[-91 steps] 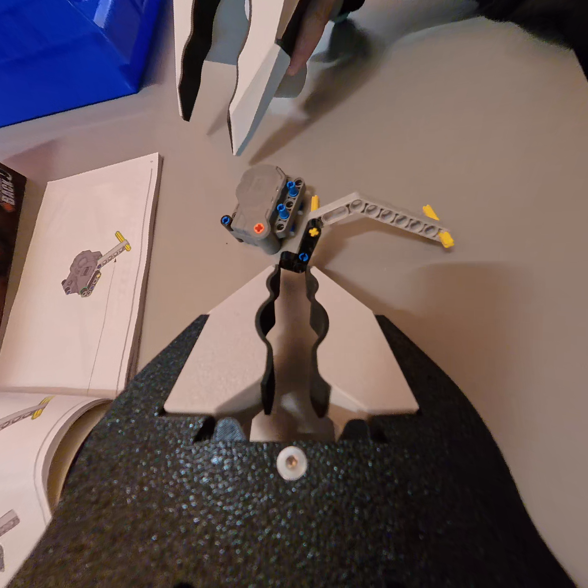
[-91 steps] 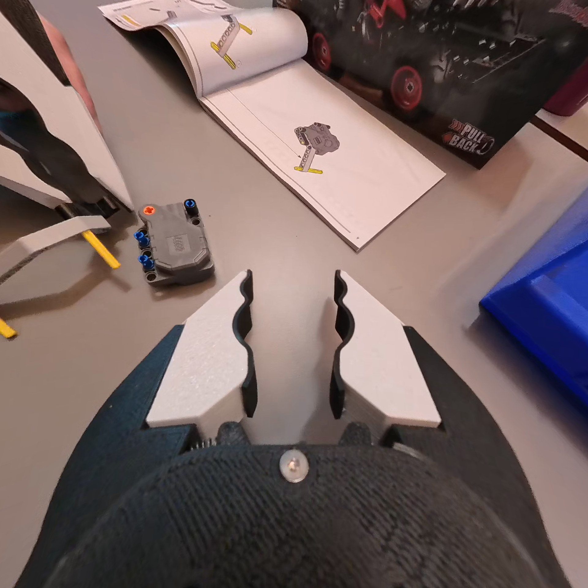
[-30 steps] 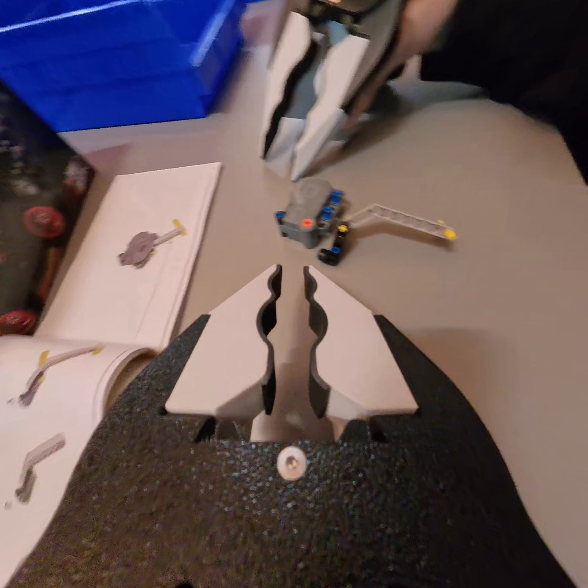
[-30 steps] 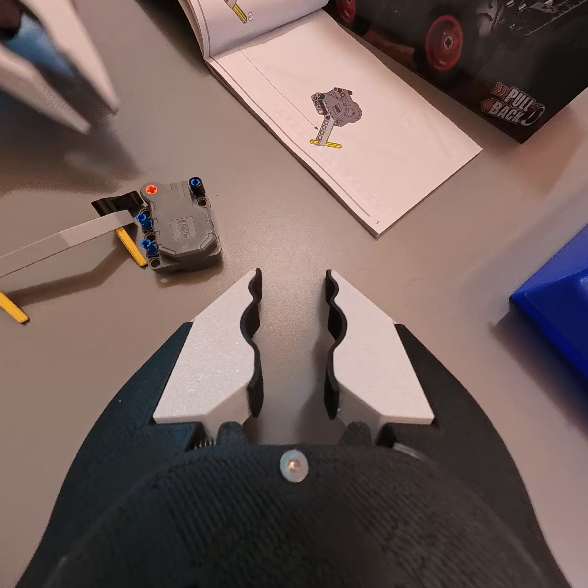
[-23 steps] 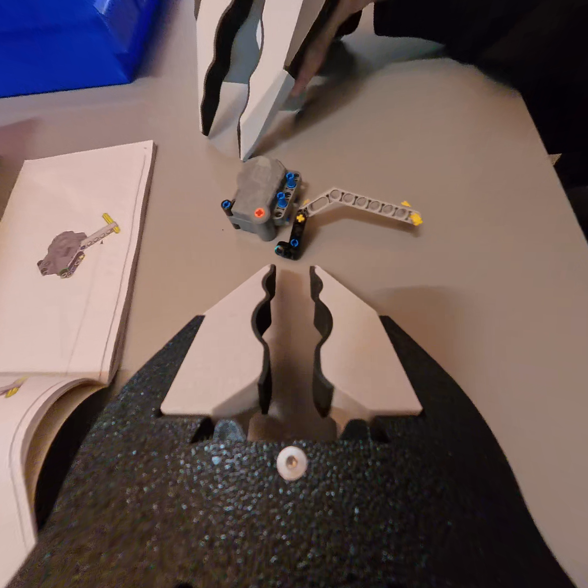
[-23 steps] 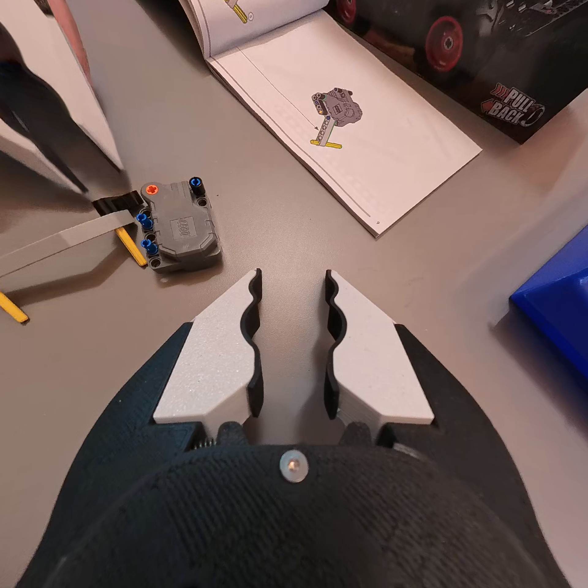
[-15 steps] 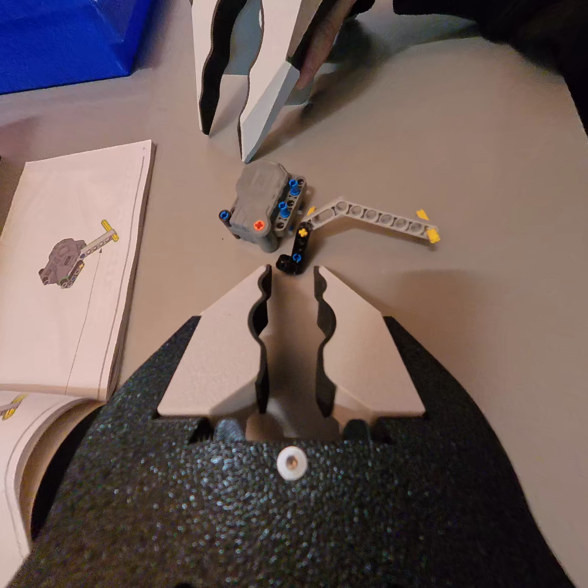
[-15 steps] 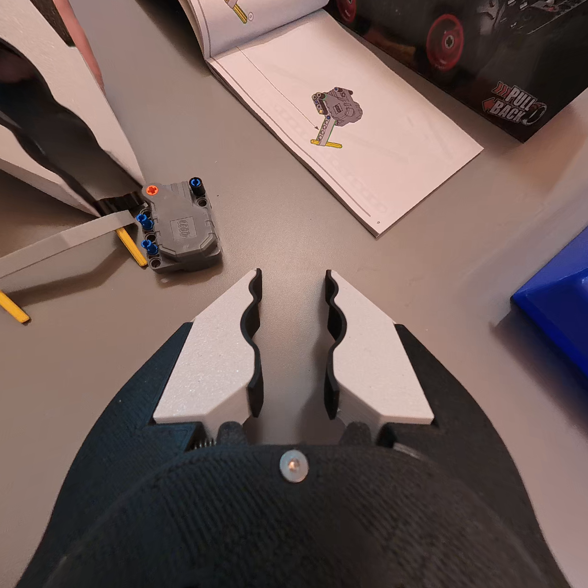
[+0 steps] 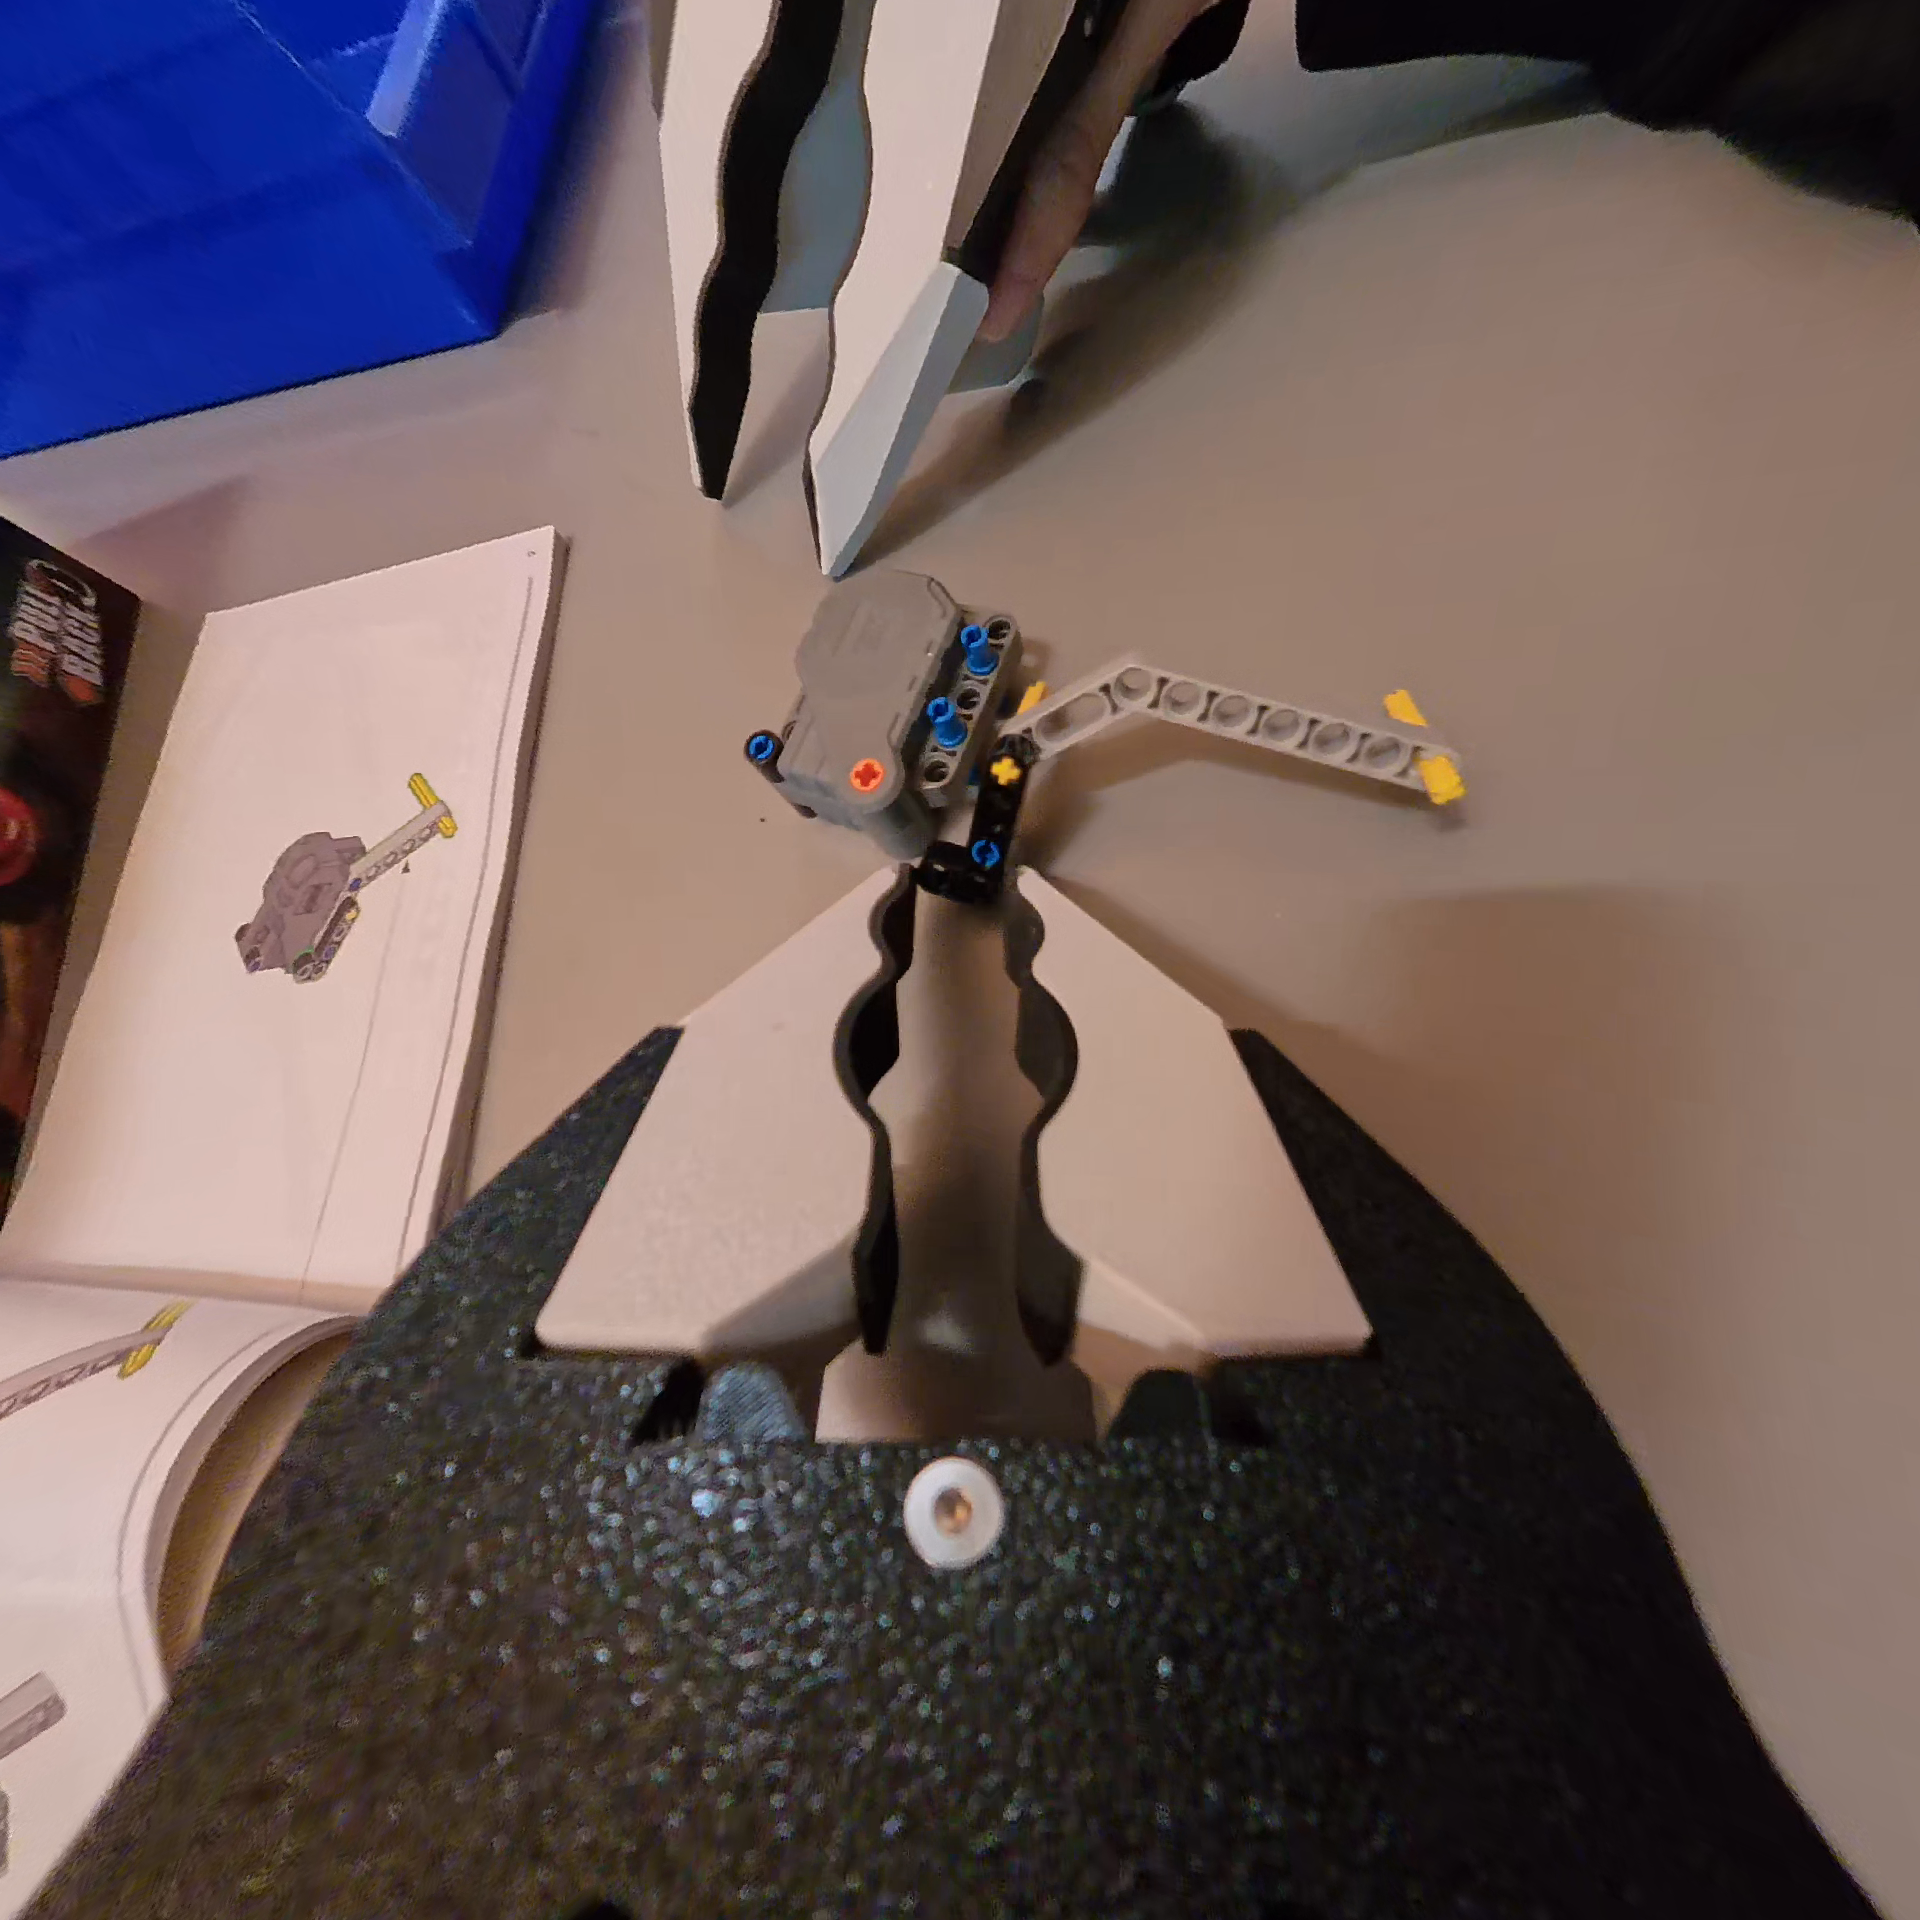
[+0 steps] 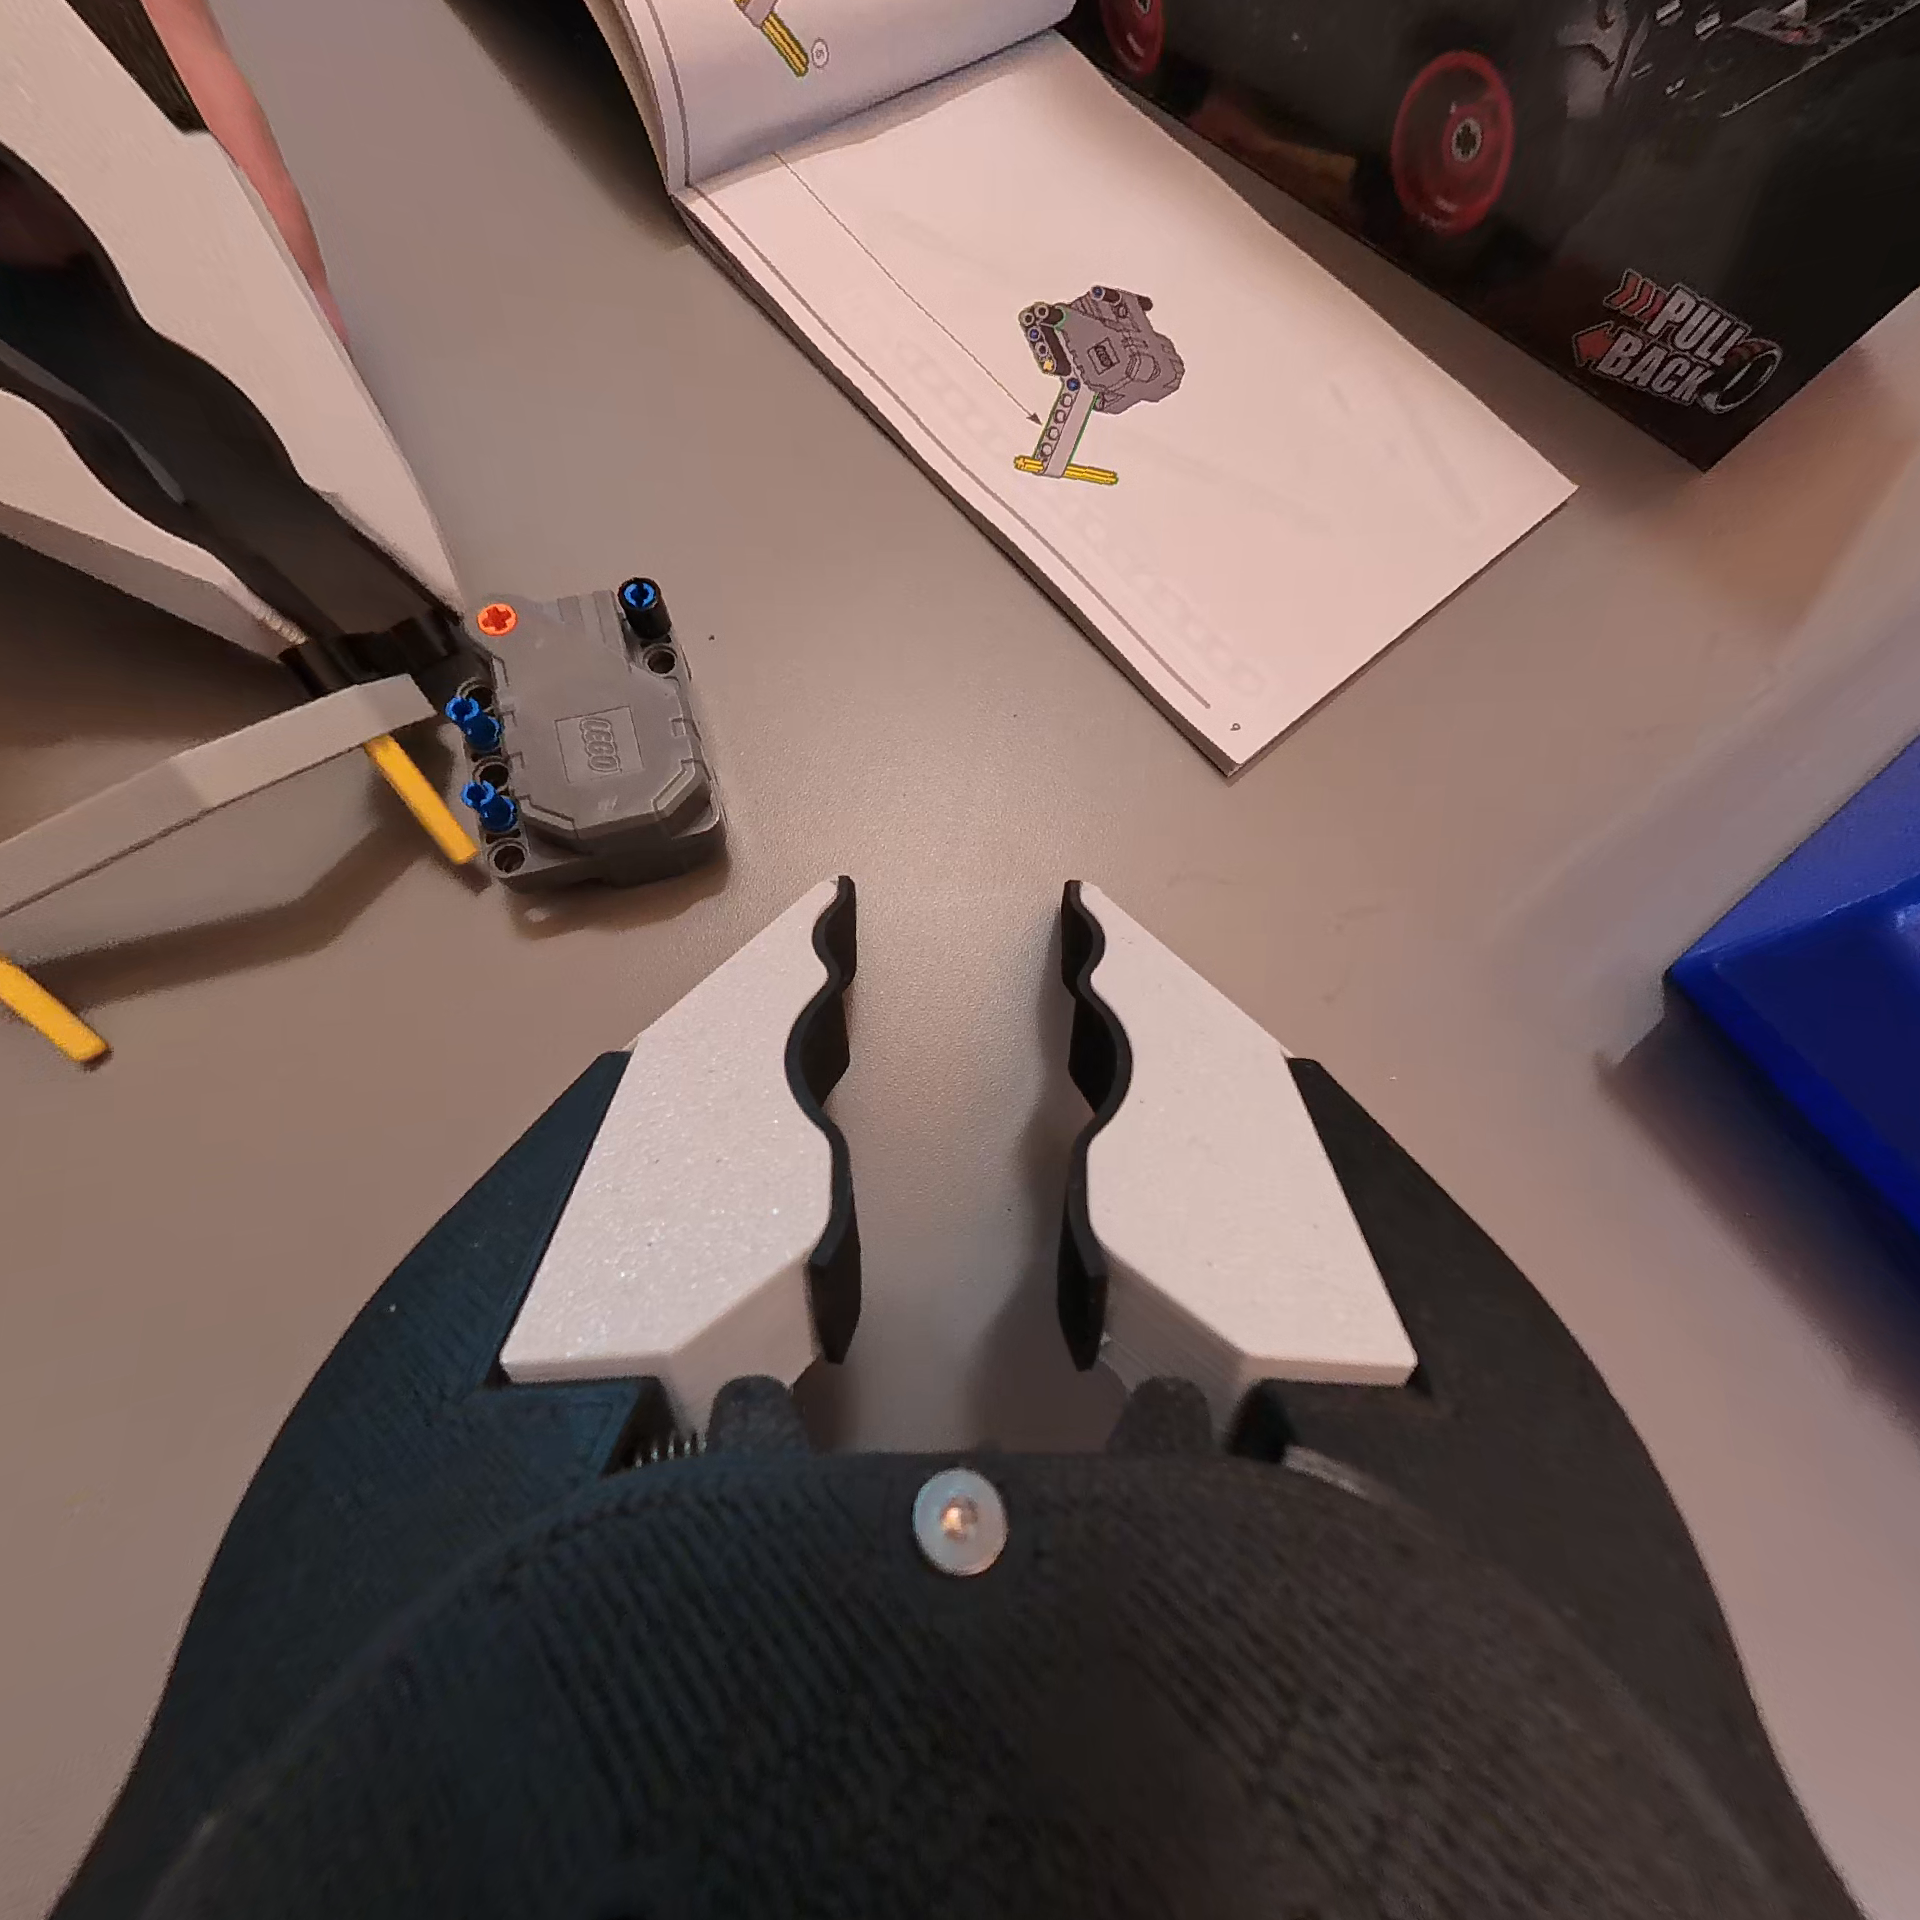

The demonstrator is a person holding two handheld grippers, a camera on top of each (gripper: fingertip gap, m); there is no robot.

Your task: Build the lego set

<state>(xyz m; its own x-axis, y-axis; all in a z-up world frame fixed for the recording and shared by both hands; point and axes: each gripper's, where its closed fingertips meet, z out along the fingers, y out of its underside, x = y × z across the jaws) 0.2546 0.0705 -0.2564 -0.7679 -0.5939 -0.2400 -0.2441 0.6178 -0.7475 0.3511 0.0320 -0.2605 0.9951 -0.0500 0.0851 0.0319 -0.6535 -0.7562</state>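
Note:
A grey pull-back motor [image 9: 868,696] with blue pins lies on the grey table; it also shows in the right wrist view [image 10: 603,738]. A short black beam [image 9: 982,831] stands against its side, joined to a long light-grey bent beam [image 9: 1236,722] with a yellow axle [image 9: 1439,779] at the far end. My left gripper [image 9: 961,883] has its tips closed around the black beam's near end. My right gripper [image 10: 956,894] is open and empty, a little short of the motor; in the left wrist view it [image 9: 769,488] points down just behind the motor.
An open instruction booklet [image 9: 281,914] lies left of the motor and shows in the right wrist view [image 10: 1143,416]. A blue bin [image 9: 229,187] and the dark set box [image 10: 1558,156] stand beyond it. A person's finger [image 9: 1039,208] rests on the right gripper.
My left gripper pulled back, then came forward again, and its jaws narrowed around the black beam's end. My right gripper stayed almost still near the motor.

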